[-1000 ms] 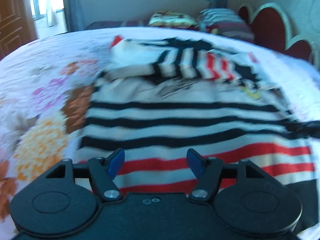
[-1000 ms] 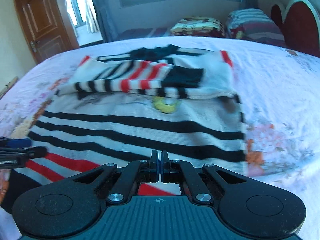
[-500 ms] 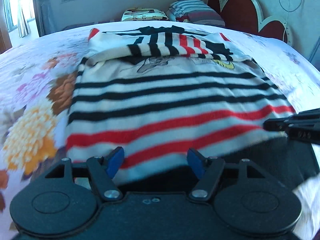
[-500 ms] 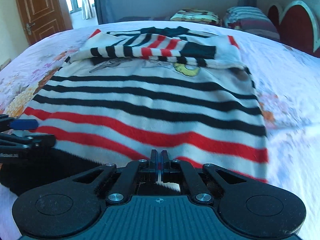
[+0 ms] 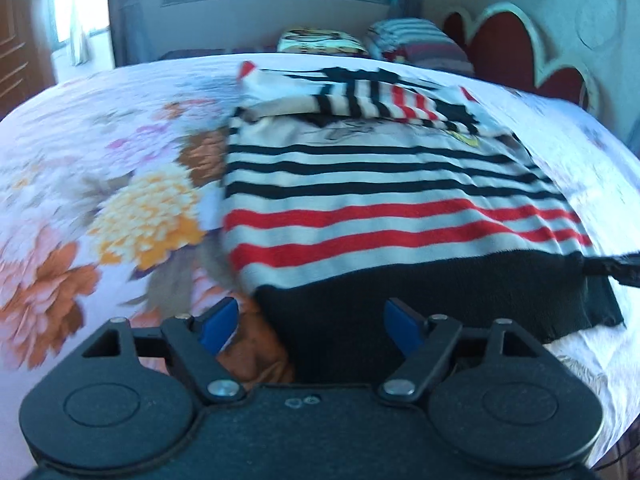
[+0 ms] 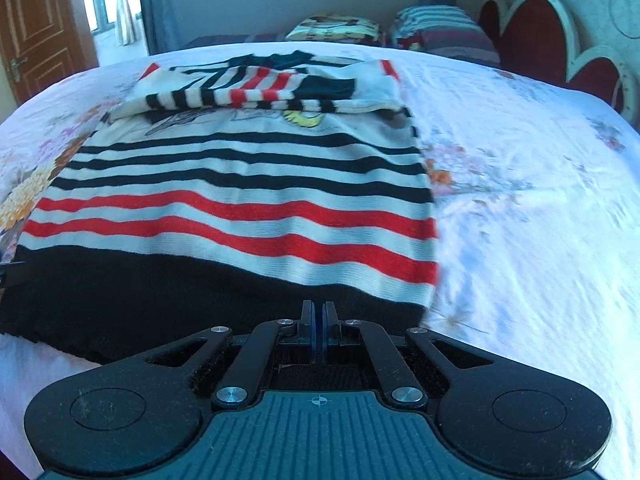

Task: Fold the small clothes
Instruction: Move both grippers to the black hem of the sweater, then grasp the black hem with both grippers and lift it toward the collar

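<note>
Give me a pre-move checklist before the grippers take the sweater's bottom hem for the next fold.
1. Sleeves folded across the chest of the sweater: ok, both lie over the top.
2. Black hem band flat on the bedsheet: ok.
3. Left gripper ready to grasp: ok, jaws opening, spanning the hem's left corner, pads not pressing on it.
4. Right gripper ready to grasp: not ok, jaws shut, nothing visible between them.
5. Right gripper aligned with the hem's right corner: cannot tell; it sits over the band, inward of the corner.
</note>
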